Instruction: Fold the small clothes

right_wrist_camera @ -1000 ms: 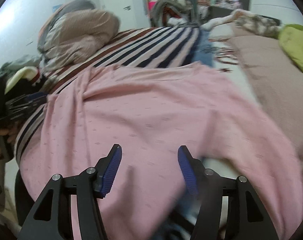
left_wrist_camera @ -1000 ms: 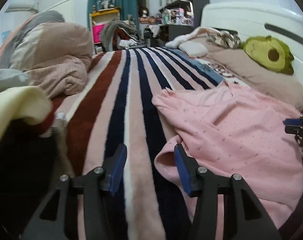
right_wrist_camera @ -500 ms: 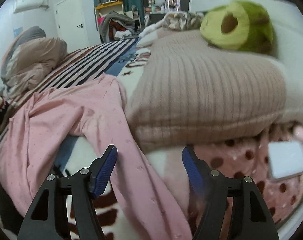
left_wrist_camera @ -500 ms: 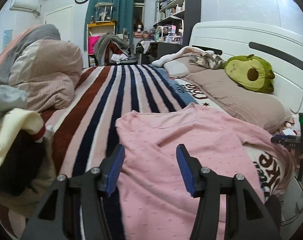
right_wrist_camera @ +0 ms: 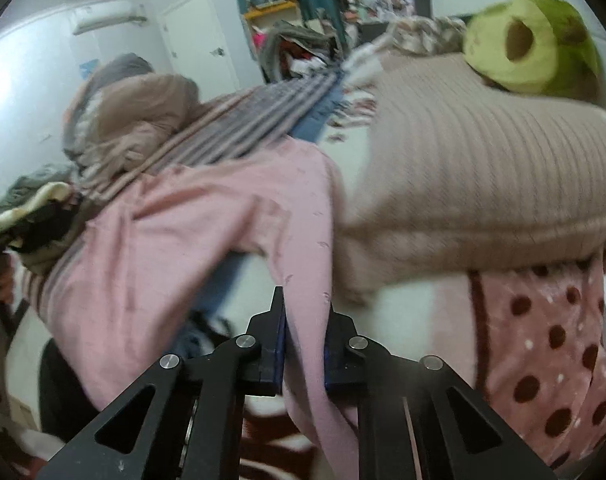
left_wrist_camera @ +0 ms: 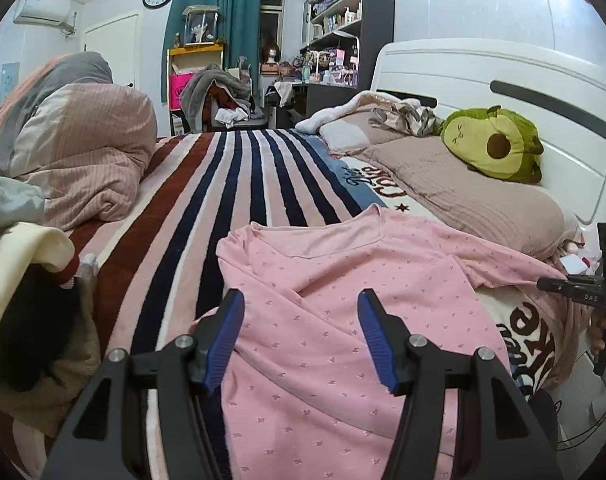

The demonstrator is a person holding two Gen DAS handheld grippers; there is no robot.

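A pink dotted long-sleeved top [left_wrist_camera: 335, 280] lies spread on the striped bed blanket [left_wrist_camera: 231, 184], neckline toward the far side. My left gripper [left_wrist_camera: 301, 336] is open and empty, just above the top's lower body. My right gripper [right_wrist_camera: 305, 344] is shut on the top's right sleeve [right_wrist_camera: 307, 280], which runs down between its blue pads [right_wrist_camera: 279, 344] beside the beige pillow [right_wrist_camera: 483, 184]. The right gripper also shows at the right edge of the left wrist view [left_wrist_camera: 583, 288].
A beige pillow [left_wrist_camera: 471, 196] with a green avocado plush [left_wrist_camera: 499, 144] lies by the white headboard [left_wrist_camera: 503, 80]. A rolled duvet [left_wrist_camera: 75, 148] and a pile of clothes [left_wrist_camera: 27, 288] sit at the left. A pink spotted blanket [right_wrist_camera: 543, 340] hangs at the bed's right edge.
My right gripper has closed on the pink sleeve; half a second ago it was open beside it. The left gripper has drawn back a little and stays open over the top.
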